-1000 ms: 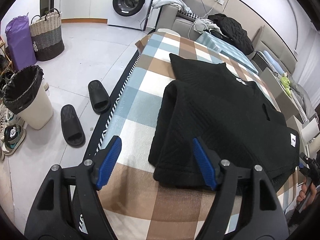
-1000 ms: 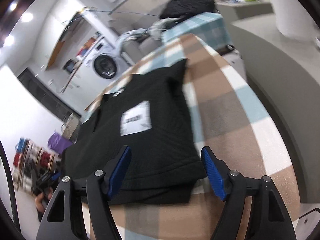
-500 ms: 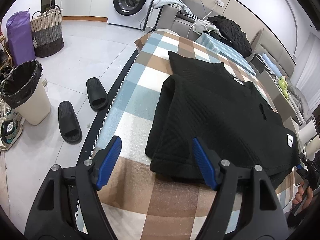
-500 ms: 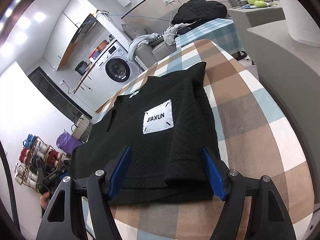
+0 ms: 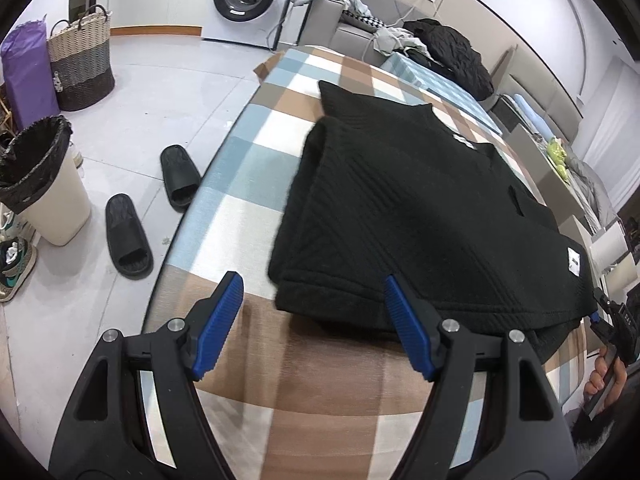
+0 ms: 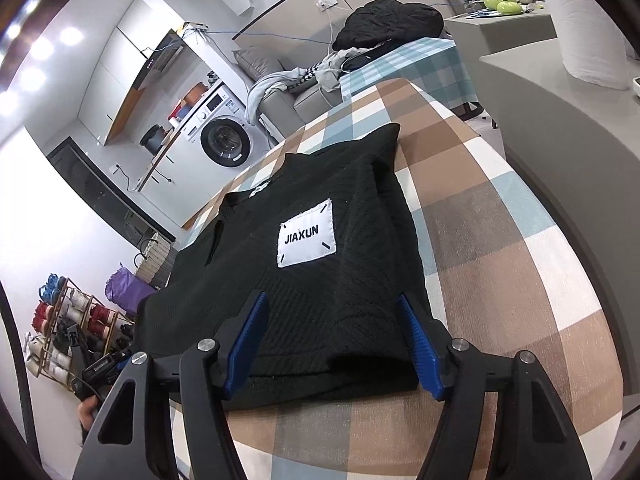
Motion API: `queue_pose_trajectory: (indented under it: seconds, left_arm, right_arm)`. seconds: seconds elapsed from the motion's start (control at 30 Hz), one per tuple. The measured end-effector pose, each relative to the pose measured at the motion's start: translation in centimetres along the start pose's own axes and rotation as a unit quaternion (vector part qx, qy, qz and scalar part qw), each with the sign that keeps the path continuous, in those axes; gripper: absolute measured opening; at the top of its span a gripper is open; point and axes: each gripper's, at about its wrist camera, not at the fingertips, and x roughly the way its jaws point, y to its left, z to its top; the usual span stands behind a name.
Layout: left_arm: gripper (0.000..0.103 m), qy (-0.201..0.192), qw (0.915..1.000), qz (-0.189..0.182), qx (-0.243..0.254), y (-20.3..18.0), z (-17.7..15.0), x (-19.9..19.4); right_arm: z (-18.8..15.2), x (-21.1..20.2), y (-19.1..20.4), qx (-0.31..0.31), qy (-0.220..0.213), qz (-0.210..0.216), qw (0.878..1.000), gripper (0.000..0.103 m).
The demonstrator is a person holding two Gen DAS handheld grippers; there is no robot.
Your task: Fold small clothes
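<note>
Left wrist view: our left gripper (image 5: 312,316) hovers with fingers (image 5: 218,320) wide and empty. The black sweater (image 5: 420,216), partly folded, lies on the checked tabletop (image 5: 248,208). Its near hem corner sits just ahead, between the fingers but toward the right one. 2 slippers (image 5: 128,240) and a bin (image 5: 44,184) stand on the floor, well apart.

Right wrist view: our right gripper (image 6: 334,344) straddles the hem's other end; its fingers (image 6: 416,344) have just been closing, with cloth between them, not yet pinched. The long hem runs sideways between both grippers. The white JIAXUN patch (image 6: 306,240) faces up. Nothing blocks either gripper.
</note>
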Motion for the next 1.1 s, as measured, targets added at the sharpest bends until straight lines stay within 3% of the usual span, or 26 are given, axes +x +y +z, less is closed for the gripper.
queue_pose_trajectory:
  seconds: [0.13,0.4,0.73,0.9,1.1]
  left_arm:
    - [0.067,-0.010,0.9995,-0.029,0.003,-0.8,-0.2,-0.3]
    - [0.042,-0.038,0.9987,-0.029,0.016,-1.4,0.0,-1.3]
    - [0.041,-0.045,0.9958,-0.079,0.014,-0.9,0.1,-2.1]
    - [0.041,-0.023,0.9984,-0.048,0.016,-0.6,0.1,-0.8]
    - [0.041,-0.033,0.9974,-0.063,-0.002,-0.4,0.5,-0.3]
  right_arm:
    - [0.1,0.1,-0.1,0.003,0.000,0.000,1.000,0.068]
    - [0.0,0.2,-0.4,0.007,-0.003,-0.002,1.000,0.068]
    - [-0.1,-0.1,-0.6,0.013,-0.003,-0.004,1.000,0.068]
    - [-0.2,-0.1,-0.4,0.013,-0.002,-0.008,1.000,0.068]
    - [-0.2,-0.2,-0.3,0.013,-0.004,-0.007,1.000,0.068]
